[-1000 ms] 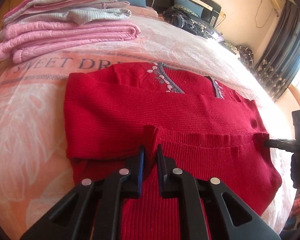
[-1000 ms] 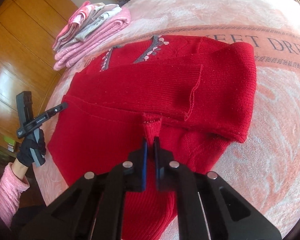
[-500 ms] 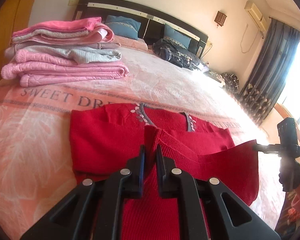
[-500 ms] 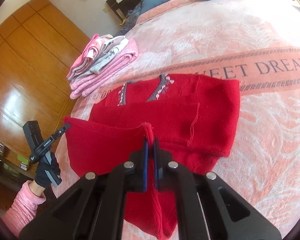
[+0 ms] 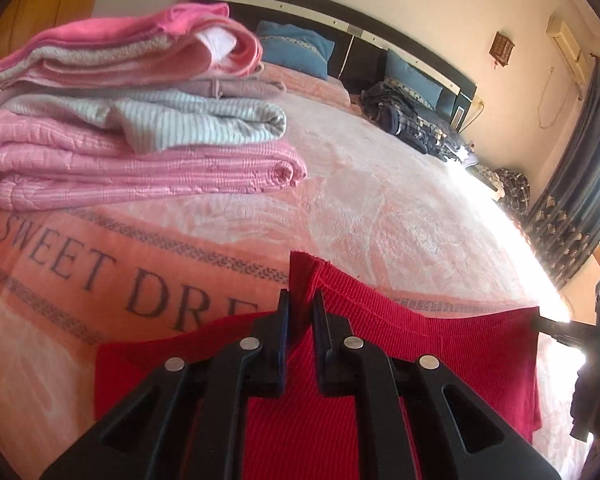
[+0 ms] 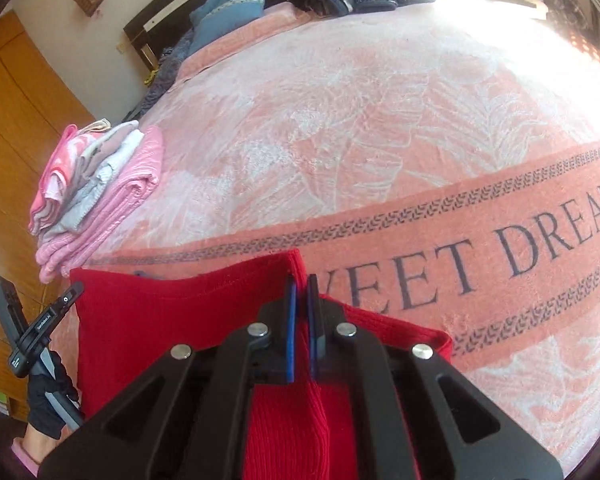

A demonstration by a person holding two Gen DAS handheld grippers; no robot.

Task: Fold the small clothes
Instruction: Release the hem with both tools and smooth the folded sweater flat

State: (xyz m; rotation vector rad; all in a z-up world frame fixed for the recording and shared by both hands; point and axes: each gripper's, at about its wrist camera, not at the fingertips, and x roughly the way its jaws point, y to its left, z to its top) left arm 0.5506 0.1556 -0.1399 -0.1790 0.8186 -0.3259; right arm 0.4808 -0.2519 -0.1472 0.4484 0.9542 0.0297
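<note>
Left wrist view first: big pink bed cover (image 5: 380, 184) filling most of the frame, printed lettering running across it, and a stack of folded pink and grey clothes (image 5: 132, 120) sitting well off toward the headboard side. Red sweater (image 5: 380, 360) spread across the near end of the bed, its held edge lifted up off the cover between the two grippers. Left gripper (image 5: 301, 312) clamped down on a pinch of that red hem, a little tuft poking up past the tips. Right gripper (image 6: 301, 308) same deal at the other corner, blue pads squeezed onto a fold of knit. Looks like mid-fold, carrying the bottom hem up toward the neckline. Biggest risk, probably: uneven travel between the two sides, leaving the hem crooked or bunching the knit underneath. Also thin pinches on stretchy ribbing, so any tug sideways could pull a corner free and drop it. Both tools held low and roughly level, pointing out across the bed toward the headboard, well apart from each other; gloved hand (image 6: 50, 396) wrapped round the left handle in the right wrist view.
</note>
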